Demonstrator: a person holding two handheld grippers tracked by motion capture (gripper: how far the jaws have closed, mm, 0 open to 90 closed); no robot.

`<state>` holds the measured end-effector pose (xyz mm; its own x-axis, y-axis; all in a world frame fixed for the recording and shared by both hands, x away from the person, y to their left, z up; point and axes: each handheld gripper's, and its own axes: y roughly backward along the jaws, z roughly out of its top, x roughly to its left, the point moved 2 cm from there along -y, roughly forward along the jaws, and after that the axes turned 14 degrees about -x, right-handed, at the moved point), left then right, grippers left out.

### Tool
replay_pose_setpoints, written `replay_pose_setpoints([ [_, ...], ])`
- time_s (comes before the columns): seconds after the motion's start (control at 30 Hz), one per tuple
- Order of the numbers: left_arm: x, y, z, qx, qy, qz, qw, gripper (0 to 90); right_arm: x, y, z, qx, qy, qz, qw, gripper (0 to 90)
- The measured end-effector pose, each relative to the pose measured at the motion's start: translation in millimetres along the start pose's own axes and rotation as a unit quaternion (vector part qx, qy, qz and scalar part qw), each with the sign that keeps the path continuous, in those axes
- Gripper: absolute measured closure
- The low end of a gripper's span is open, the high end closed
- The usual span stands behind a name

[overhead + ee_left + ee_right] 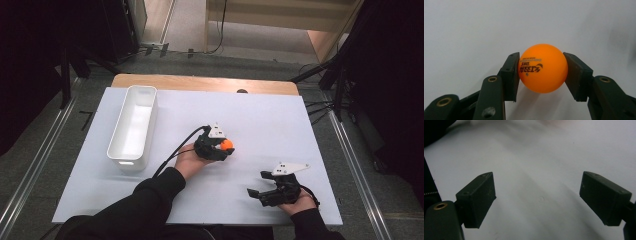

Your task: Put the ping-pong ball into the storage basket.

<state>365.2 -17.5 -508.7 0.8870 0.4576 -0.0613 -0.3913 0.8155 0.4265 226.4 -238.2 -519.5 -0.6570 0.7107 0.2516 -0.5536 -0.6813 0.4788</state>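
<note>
An orange ping-pong ball (542, 68) with dark printed lettering sits squeezed between the two black pads of my left gripper (541, 72). From above, that ball (227, 145) and the left gripper (224, 149) are near the middle of the white table. Near the front right edge my right gripper (256, 192) rests low over the table. Its jaws stand wide apart in the right gripper view, with only bare white surface between the right gripper (537, 195) pads.
A long white bin (121, 150) stands on the left part of the white tabletop (270, 120), its inside bare. A black cable trails from the left gripper toward the person's sleeve. Dark stands and rails flank the table.
</note>
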Motion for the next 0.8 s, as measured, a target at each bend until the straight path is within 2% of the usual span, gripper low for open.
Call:
replay_pose_setpoints([
  [0.13,0.0,3.4,4.6,-0.011,0.006,-0.006,0.9999,50.4,0.3,-0.2,0.0,-0.001,0.0,0.0,1.0,11.9],
  [0.2,1.0,5.7,7.3,-0.008,0.004,-0.01,0.9999,50.4,0.2,-0.1,0.1,0.0,0.0,0.0,1.0,11.9],
  [0.33,0.4,7.9,10.9,-0.016,0.006,-0.008,0.9998,50.4,0.3,-0.2,0.0,-0.001,0.0,0.0,1.0,11.9],
  [0.57,-2.5,12.0,18.6,-0.013,0.008,-0.027,0.9995,50.4,0.4,-0.2,0.1,0.0,0.0,0.0,1.0,11.9],
  [0.8,-4.9,17.2,27.6,-0.013,0.011,-0.034,0.9993,50.4,-0.3,0.1,0.5,-0.002,0.004,0.001,1.0,11.9],
])
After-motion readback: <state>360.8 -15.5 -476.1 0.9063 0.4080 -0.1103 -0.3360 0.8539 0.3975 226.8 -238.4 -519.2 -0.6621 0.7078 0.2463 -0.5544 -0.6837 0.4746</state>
